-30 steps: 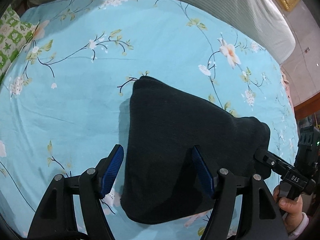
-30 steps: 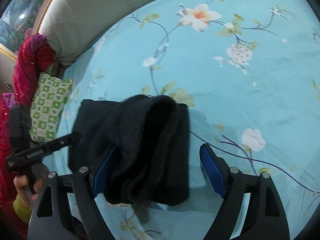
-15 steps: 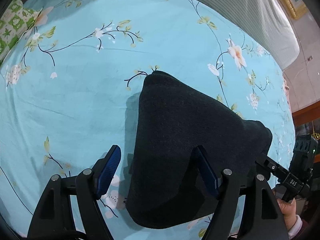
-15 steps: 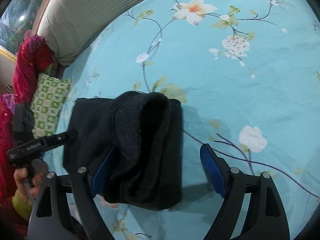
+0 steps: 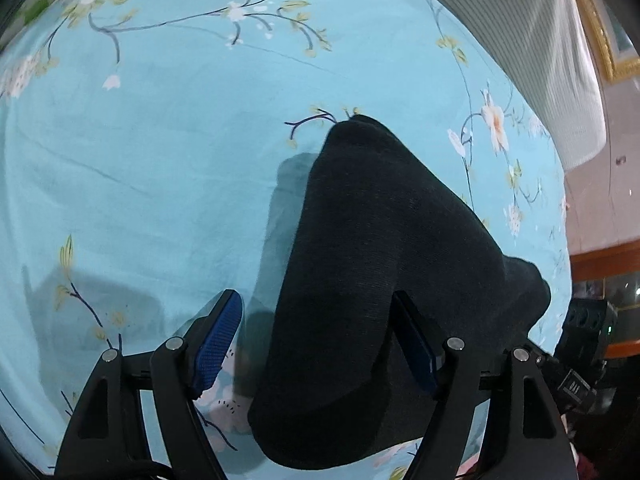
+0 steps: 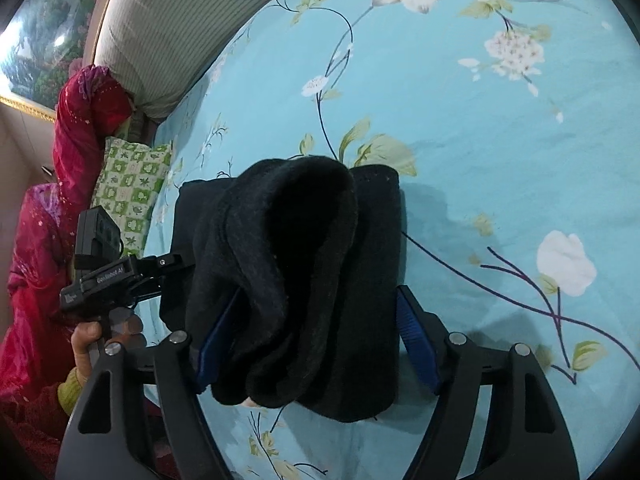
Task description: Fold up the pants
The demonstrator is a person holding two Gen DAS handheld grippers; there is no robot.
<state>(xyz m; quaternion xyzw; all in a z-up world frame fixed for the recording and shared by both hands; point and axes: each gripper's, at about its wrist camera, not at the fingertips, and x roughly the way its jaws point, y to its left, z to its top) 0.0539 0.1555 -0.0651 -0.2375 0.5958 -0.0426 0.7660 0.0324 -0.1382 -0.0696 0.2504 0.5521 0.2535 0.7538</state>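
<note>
The black pants [image 5: 372, 280] lie folded in a thick bundle on the blue floral bedsheet [image 5: 140, 160]. My left gripper [image 5: 316, 344] is open, its jaws straddling the near end of the bundle without clamping it. In the right wrist view the pants [image 6: 304, 280] show a raised, curled top fold, and my right gripper [image 6: 316, 336] is open around their near end. The left gripper [image 6: 120, 276] also appears there at the bundle's left side, and the right gripper [image 5: 576, 364] shows at the lower right of the left wrist view.
A striped bolster [image 6: 168, 36] lies along the head of the bed. A green checked pillow [image 6: 132, 188] and red fabric [image 6: 80, 128] sit at the left. The bed edge and a wooden ledge [image 5: 600, 256] are at the right.
Both grippers have moved closer in over the folded pants, which now fill more of each view. Both stay open, and the bundle keeps its shape.
</note>
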